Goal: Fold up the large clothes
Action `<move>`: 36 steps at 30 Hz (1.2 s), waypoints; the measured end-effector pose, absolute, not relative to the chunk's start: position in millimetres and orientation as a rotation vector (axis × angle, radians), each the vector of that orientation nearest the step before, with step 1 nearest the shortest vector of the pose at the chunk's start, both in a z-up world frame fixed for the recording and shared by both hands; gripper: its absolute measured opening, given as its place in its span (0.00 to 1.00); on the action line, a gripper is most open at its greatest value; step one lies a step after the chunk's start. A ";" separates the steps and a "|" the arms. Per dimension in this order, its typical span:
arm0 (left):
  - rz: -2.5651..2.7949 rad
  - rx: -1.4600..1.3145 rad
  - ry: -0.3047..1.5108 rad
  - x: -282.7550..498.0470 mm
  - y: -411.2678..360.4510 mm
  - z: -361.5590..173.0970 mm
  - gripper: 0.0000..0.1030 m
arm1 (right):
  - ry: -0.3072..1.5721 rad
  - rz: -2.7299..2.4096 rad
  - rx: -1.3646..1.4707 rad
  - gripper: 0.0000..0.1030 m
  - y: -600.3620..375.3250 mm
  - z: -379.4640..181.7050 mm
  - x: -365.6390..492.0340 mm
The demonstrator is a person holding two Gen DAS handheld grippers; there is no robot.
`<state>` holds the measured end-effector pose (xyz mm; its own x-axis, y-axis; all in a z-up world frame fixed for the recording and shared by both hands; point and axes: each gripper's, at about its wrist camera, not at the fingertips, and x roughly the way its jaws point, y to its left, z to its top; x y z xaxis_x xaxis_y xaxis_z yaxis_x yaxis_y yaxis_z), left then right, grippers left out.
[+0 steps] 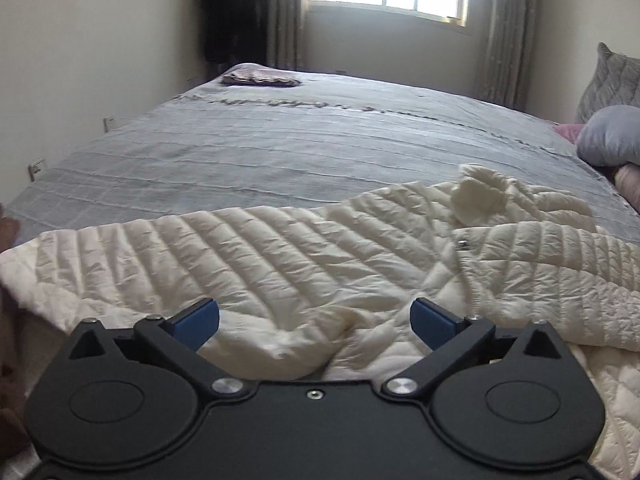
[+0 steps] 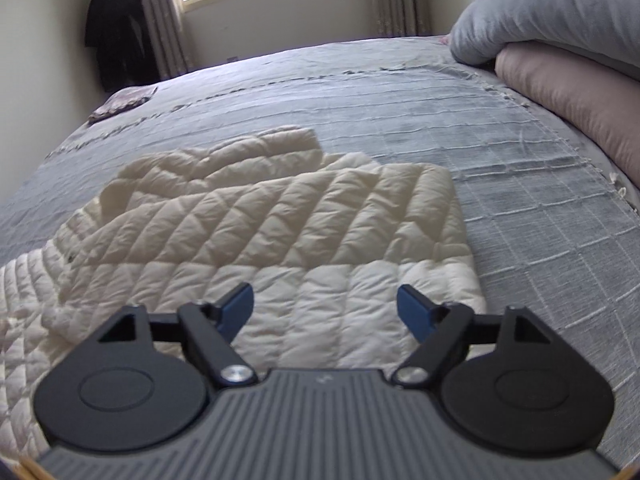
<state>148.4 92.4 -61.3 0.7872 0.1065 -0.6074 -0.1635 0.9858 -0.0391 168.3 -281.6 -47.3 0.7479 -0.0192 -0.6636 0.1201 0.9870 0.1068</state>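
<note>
Cream quilted jacket [image 2: 256, 216] lies flat on the near part of the grey bed cover [image 2: 460, 120], long axis running crosswise to both cameras; one sleeve is folded over the body in the right wrist view, collar bunched toward the pillows [image 1: 612, 136] in the left wrist view. Left claw [image 1: 316, 320] pitched downward over rumpled fabric near the bed edge, jaws wide, nothing gripped. Right claw [image 2: 326, 312] likewise angled down over the jacket's smoother end, jaws wide, holding nothing
</note>
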 end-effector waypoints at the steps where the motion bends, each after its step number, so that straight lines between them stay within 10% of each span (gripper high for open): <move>1: 0.182 -0.096 0.656 146.5 104.0 -63.8 1.00 | 0.729 -0.070 0.135 0.86 -276.4 -46.8 167.0; 19: 0.559 -0.334 0.681 171.5 258.3 -120.7 0.95 | 0.790 -0.034 0.040 0.91 -244.3 -58.6 166.9; 25: 0.602 -0.384 0.562 170.5 266.6 -120.7 0.47 | 0.808 -0.044 0.011 0.91 -241.8 -69.1 171.9; 27: 0.604 -0.395 0.525 170.3 267.8 -118.7 0.17 | 0.805 -0.042 -0.002 0.91 -239.9 -70.8 172.0; 36: 0.353 -0.349 0.257 161.6 211.8 -39.1 0.06 | 0.762 0.010 0.071 0.91 -238.8 -60.4 172.5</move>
